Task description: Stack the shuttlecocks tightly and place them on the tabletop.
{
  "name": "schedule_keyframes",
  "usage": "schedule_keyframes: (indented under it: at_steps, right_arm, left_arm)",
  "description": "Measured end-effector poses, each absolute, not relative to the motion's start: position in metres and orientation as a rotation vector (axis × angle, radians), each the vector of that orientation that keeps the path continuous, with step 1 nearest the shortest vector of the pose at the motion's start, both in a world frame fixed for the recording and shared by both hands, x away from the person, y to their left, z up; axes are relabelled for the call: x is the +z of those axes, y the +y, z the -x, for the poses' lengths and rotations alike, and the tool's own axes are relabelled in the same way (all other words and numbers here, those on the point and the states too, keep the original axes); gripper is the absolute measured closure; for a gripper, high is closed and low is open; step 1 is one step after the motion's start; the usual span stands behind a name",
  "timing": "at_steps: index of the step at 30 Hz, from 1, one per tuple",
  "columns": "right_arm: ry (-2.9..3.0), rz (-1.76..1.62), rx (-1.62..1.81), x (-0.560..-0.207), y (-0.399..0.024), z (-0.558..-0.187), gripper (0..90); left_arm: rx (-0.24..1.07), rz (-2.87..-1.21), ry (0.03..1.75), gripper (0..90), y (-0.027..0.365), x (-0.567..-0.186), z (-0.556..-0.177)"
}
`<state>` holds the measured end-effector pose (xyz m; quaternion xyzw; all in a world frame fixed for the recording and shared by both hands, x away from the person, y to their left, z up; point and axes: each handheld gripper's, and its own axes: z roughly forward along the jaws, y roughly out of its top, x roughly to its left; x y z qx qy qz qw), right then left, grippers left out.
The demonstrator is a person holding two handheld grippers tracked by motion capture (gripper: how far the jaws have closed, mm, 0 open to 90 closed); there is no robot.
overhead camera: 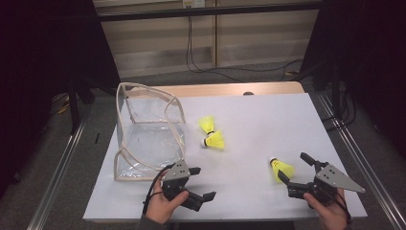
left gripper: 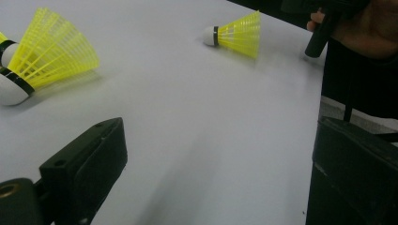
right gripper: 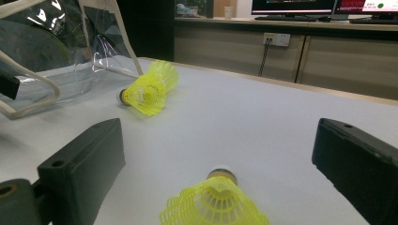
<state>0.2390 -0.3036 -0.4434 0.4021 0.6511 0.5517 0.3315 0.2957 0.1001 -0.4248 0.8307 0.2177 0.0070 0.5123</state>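
Note:
Three yellow shuttlecocks lie on the white table. Two rest together near the middle, one behind the other. The third shuttlecock lies at the front right, between the spread jaws of my right gripper, untouched. From the right gripper view it sits low between the open jaws, cork pointing away. My left gripper is open over bare table at the front, just right of the bag's near corner. Its own view shows a shuttlecock at the left and another farther off.
A clear plastic bag with beige trim stands open at the table's left. A wooden strip runs along the far table edge. Metal rails flank the table. A cabinet and monitors stand beyond.

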Motion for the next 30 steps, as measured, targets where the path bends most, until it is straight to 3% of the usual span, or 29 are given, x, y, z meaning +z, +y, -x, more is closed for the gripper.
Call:
schedule_keyframes:
  at_steps: [30]
  right_arm:
    - [1.703, -1.052, 1.44, -0.443, -0.304, -0.239, 2.2]
  left_arm:
    - [0.033, -1.991, 0.526, 6.8, 0.124, -0.421, -0.291]
